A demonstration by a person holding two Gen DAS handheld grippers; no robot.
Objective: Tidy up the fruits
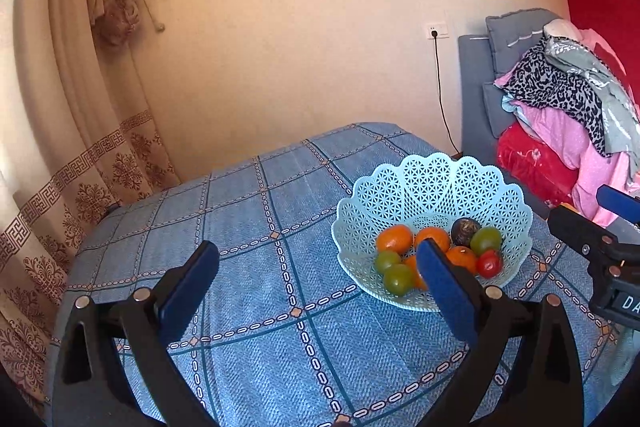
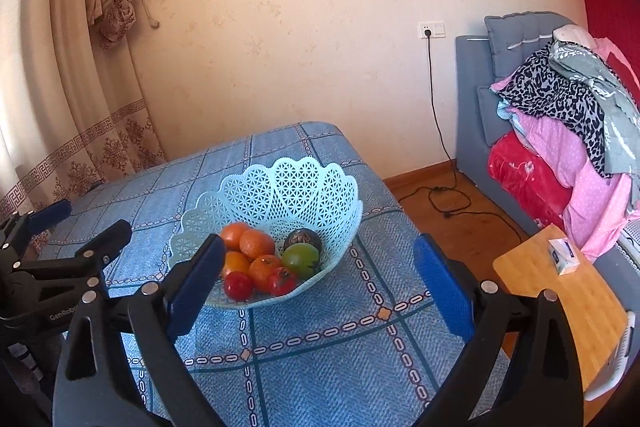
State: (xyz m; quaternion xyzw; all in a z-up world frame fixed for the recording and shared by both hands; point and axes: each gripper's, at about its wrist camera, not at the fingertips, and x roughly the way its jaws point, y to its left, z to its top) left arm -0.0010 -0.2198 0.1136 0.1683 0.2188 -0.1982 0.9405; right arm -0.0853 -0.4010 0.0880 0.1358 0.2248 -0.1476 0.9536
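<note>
A pale blue lattice basket (image 1: 432,183) (image 2: 288,187) stands on the blue checked tablecloth (image 1: 256,227) (image 2: 320,347). It holds several fruits: oranges (image 1: 394,238) (image 2: 256,243), green fruits (image 1: 485,240) (image 2: 301,259), red tomatoes (image 1: 489,264) (image 2: 238,286) and a dark round fruit (image 1: 465,230) (image 2: 303,238). My left gripper (image 1: 320,259) is open and empty, left of and in front of the basket. My right gripper (image 2: 320,253) is open and empty, in front of the basket. Each gripper shows at the edge of the other's view.
A grey sofa (image 2: 476,99) piled with clothes (image 2: 568,131) stands at the right. A wooden side table (image 2: 560,299) with a small box (image 2: 563,255) is near right. A power cord (image 2: 440,187) lies on the floor. Curtains (image 1: 80,147) hang at the left.
</note>
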